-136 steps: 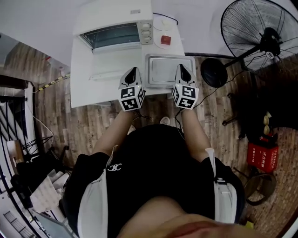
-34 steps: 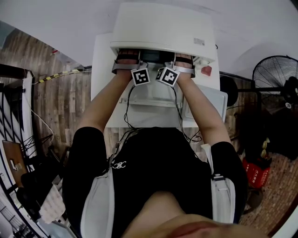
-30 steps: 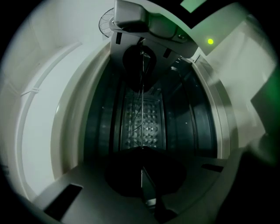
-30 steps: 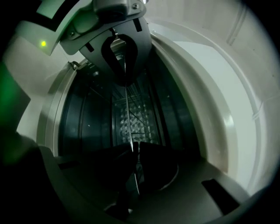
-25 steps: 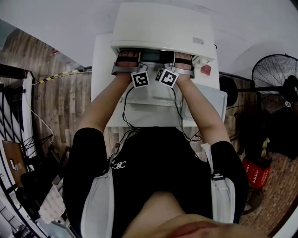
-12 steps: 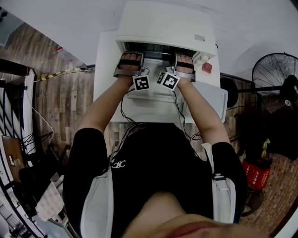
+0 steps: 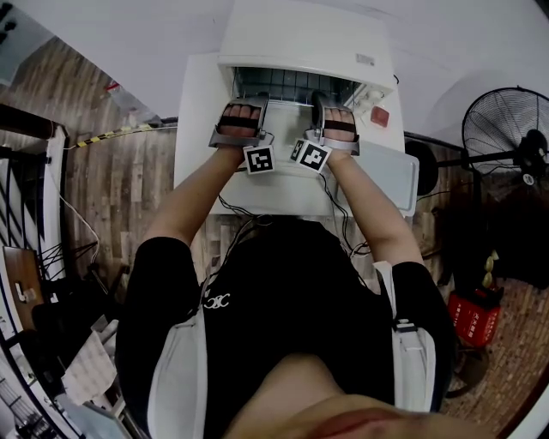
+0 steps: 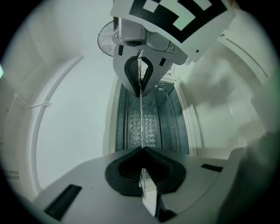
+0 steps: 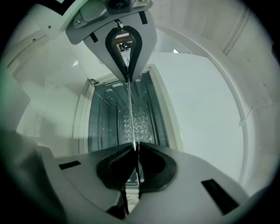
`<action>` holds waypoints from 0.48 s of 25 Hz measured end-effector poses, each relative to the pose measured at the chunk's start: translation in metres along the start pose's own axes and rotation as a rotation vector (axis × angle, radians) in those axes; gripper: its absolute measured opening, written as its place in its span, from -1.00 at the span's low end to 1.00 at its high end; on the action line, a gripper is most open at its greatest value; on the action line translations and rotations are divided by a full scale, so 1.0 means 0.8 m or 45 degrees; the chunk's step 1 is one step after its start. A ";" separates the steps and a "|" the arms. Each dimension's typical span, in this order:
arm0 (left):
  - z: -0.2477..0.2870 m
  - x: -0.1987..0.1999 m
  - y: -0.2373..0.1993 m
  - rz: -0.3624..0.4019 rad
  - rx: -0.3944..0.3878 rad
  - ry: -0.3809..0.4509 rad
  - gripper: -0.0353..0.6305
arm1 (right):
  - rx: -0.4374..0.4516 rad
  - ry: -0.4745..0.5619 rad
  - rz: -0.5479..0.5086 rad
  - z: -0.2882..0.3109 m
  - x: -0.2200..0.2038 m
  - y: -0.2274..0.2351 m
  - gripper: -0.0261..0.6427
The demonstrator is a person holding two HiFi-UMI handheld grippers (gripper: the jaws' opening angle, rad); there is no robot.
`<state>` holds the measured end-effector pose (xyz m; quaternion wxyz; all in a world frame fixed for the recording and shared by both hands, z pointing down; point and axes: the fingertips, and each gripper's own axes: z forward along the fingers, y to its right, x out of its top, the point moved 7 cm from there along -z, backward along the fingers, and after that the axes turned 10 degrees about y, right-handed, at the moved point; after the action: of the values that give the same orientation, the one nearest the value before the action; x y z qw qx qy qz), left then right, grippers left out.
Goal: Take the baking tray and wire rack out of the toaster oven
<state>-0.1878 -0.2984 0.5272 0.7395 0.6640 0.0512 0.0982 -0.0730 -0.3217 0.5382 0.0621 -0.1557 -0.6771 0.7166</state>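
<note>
Left tool (image 8: 142, 151), right tool (image 9: 134, 148) clamped on wire rack (image 7: 287, 86).

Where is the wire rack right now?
Head view, top centre: the wire rack sits partly out of the toaster oven's mouth, its front edge pinched by the left claw and right claw.

Makeshift workroom or test room. Wood-plank floor (image 7: 120, 171), bare white wall (image 7: 129, 26). One white desk (image 7: 196, 129) carries a toaster oven (image 7: 309, 34). Pedestal fan (image 7: 506, 137) at right. Loose cables (image 7: 81, 231) and a red case (image 7: 474, 319) lie on the floor.
</note>
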 end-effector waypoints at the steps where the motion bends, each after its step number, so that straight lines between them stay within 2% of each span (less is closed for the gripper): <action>1: -0.005 0.001 0.001 0.000 0.003 0.002 -0.85 | -0.004 -0.002 -0.003 -0.005 0.001 0.000 -0.89; 12: -0.064 0.016 0.002 -0.006 0.037 0.024 -0.85 | -0.055 -0.010 -0.031 -0.063 0.019 0.000 -0.90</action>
<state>-0.1861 -0.2458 0.5235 0.7295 0.6736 0.0613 0.1019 -0.0718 -0.2692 0.5343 0.0651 -0.1459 -0.6946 0.7015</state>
